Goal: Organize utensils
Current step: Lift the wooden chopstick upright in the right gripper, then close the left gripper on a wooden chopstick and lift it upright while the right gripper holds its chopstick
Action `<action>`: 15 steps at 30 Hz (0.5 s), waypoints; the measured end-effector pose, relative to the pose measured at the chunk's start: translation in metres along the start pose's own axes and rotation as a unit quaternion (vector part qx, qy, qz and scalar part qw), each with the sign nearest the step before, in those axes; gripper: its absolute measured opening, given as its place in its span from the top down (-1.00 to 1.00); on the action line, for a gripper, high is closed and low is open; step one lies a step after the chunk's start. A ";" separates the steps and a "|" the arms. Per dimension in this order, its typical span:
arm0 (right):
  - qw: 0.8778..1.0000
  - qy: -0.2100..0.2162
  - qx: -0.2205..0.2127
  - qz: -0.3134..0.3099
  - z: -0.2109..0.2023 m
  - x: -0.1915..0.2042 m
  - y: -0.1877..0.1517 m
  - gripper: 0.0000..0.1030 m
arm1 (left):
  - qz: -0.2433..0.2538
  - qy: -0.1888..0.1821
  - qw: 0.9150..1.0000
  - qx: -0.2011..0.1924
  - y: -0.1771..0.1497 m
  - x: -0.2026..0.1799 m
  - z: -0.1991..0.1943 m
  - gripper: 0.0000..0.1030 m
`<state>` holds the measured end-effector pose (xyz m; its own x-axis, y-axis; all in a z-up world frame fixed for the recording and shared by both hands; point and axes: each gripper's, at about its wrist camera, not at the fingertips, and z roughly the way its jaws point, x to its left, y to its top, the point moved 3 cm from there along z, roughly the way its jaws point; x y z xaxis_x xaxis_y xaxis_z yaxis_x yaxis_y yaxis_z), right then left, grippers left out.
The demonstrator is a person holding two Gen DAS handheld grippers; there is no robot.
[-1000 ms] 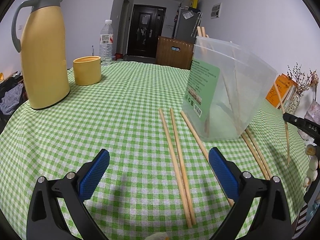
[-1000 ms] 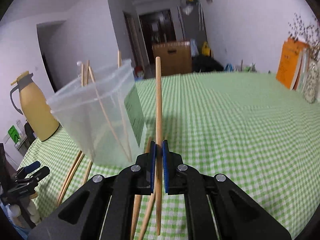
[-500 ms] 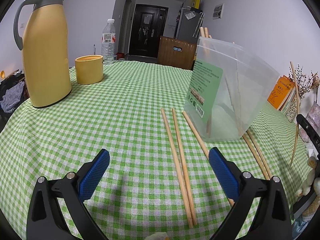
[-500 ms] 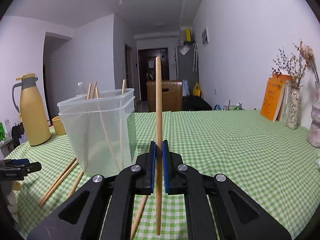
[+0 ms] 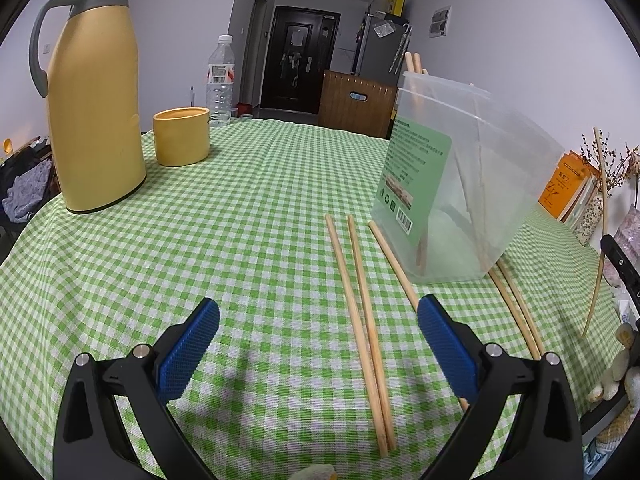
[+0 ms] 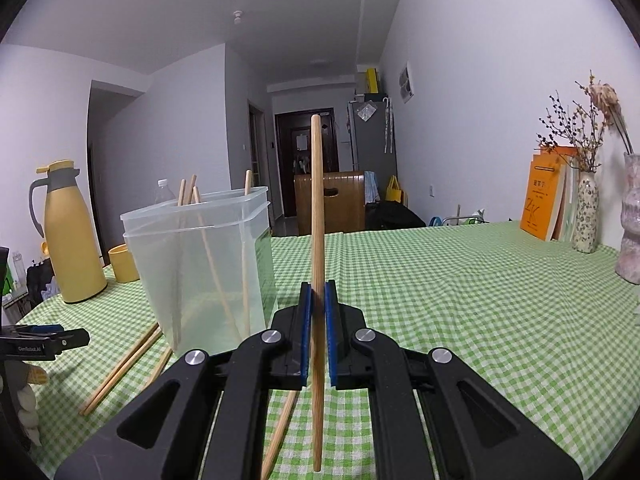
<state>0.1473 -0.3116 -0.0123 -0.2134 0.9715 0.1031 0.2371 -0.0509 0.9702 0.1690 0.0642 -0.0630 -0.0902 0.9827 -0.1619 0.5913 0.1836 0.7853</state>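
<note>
On a worktop [image 5: 240,208] covered in green-and-white checked cloth, a tall yellow flask [image 5: 96,92] stands at far left with a short yellow cup [image 5: 182,136] just beside it and a clear water bottle [image 5: 220,80] behind. The left gripper [image 5: 318,334] hovers low over the cloth near the front edge, its blue-padded jaws spread wide with nothing between them. Just ahead of it two loose chopsticks [image 5: 362,328] lie side by side on the cloth, a third [image 5: 394,258] runs up against the foot of a clear plastic tub [image 5: 464,184] bearing a green label, and two more [image 5: 516,308] lie at the tub's right. Several chopsticks already stand inside the tub, their tips leaning above its rim. Right of the tub, the right gripper [image 6: 316,320] has its jaws clamped tight on a single chopstick [image 6: 317,220], held upright and clear of the cloth, near the tub but apart from it. Orange books [image 6: 544,196] and vases of dried flowers [image 6: 586,216] line the far right edge against the wall.
</note>
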 end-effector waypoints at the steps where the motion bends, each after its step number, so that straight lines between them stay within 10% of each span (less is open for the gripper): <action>1: 1.000 0.000 0.000 -0.001 0.000 0.000 0.000 0.87 | 0.000 0.000 1.000 0.000 0.000 0.000 0.000 -0.86; 15: 1.000 0.005 0.006 -0.017 0.002 0.009 -0.003 0.87 | 0.013 0.017 0.998 0.058 0.007 -0.007 0.010 -0.86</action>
<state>0.1466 -0.3026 -0.0143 -0.2315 0.9701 0.0722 0.2400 -0.0150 0.9707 0.1815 0.0583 -0.0621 -0.1004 0.9876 -0.1206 0.6818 0.1566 0.7146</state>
